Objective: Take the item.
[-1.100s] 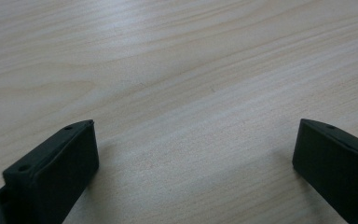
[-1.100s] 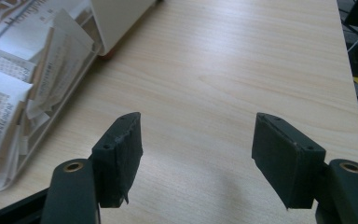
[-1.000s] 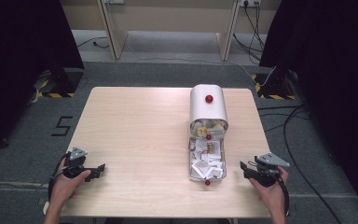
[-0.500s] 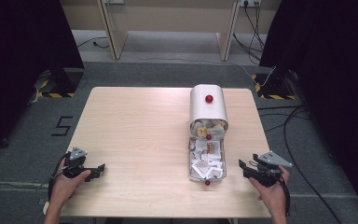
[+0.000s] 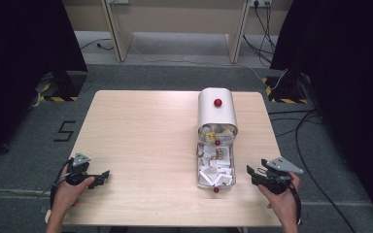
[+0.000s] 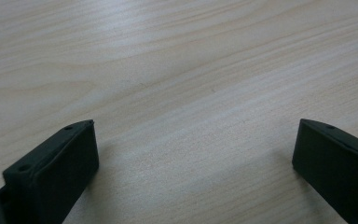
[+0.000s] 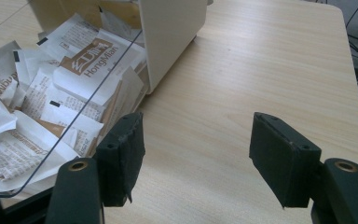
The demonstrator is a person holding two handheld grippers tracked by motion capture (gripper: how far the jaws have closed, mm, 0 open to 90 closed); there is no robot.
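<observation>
In the lower right of the high view the right gripper point(image 5: 253, 173) rests near the tabletop's point(image 5: 141, 136) front edge with its jaws apart and nothing between them, just beside the clear tray point(image 5: 200, 180) pulled out of the white box point(image 5: 217, 111). In the right gripper view that tray's transparent rim point(image 7: 81, 109) runs diagonally across the left of the frame, heaped with paper sachets point(image 7: 77, 70), and one jaw sits close to it. The step in hand looks like reaching into the tray for a sachet: best to approach over the rim rather than against it, single out one loose sachet on top, and close on its flat faces. At the lower left the left gripper point(image 5: 103, 175) lies idle on bare wood, jaws wide apart, well apart from the box, whose red knobs point(image 5: 217, 102) mark lid and tray
</observation>
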